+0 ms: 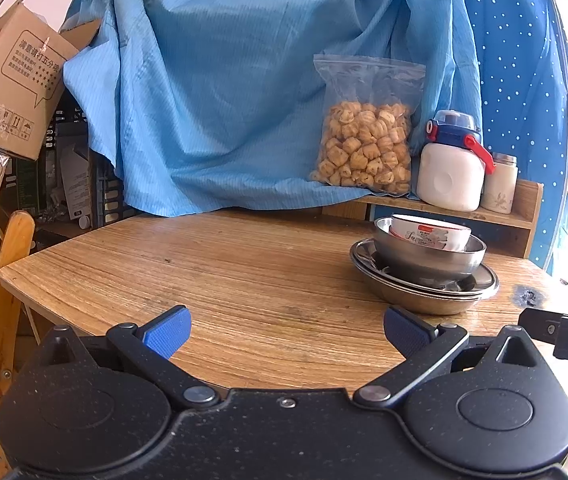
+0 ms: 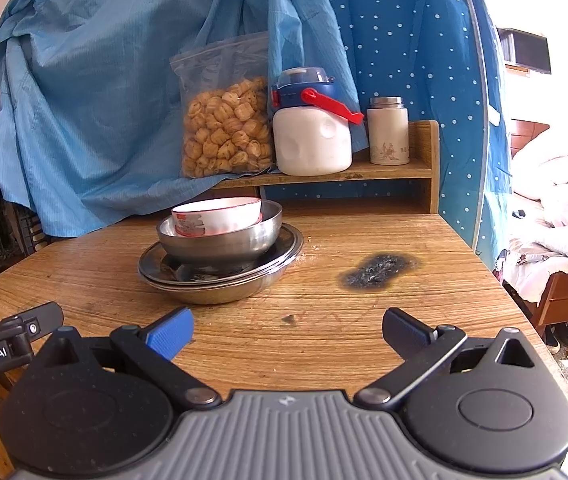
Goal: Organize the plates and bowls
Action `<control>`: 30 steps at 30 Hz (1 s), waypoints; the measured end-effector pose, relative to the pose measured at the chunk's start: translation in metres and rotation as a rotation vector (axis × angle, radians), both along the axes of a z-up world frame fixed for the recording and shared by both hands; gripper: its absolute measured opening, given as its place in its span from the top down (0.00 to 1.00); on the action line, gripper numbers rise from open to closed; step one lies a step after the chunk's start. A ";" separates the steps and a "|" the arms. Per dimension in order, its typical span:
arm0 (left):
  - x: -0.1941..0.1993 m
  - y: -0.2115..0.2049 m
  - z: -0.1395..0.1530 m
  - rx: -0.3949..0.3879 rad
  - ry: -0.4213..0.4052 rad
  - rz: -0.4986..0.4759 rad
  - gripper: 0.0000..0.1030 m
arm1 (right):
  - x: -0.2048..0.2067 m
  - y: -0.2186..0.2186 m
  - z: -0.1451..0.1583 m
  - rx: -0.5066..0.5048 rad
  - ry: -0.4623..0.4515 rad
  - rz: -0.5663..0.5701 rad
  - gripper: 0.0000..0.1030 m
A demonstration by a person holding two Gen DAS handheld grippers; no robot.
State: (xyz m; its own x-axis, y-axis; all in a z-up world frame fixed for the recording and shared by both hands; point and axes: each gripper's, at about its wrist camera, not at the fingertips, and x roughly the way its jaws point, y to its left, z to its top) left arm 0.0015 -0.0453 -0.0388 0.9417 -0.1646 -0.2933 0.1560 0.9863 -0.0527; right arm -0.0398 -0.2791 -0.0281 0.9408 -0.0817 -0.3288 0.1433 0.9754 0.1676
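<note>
One stack stands on the wooden table (image 1: 204, 272): two steel plates (image 1: 480, 286), a steel bowl (image 1: 432, 258) on them, and a white ceramic bowl (image 1: 428, 232) with red print tilted inside it. In the right wrist view the same plates (image 2: 220, 286), steel bowl (image 2: 220, 242) and white bowl (image 2: 220, 216) sit ahead and left. My left gripper (image 1: 286, 334) is open over bare table, left of the stack. My right gripper (image 2: 288, 330) is open too, short of the stack and holding nothing.
A low wooden shelf (image 2: 424, 168) at the back carries a bag of snacks (image 2: 226, 128), a white bottle with a blue lid (image 2: 310, 136) and a small flask (image 2: 388, 132). Blue cloth (image 1: 224, 80) hangs behind. A burn mark (image 2: 378, 270) scars the table. Cardboard boxes (image 1: 16, 80) stand left.
</note>
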 end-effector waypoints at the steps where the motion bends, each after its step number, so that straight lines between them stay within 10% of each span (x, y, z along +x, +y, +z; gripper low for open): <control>1: 0.000 0.000 0.000 0.000 0.000 -0.002 0.01 | 0.000 0.000 0.000 0.001 0.001 -0.002 0.00; 30: 0.000 0.001 -0.002 -0.001 0.006 -0.001 0.01 | -0.001 0.003 0.000 -0.005 0.006 0.006 0.00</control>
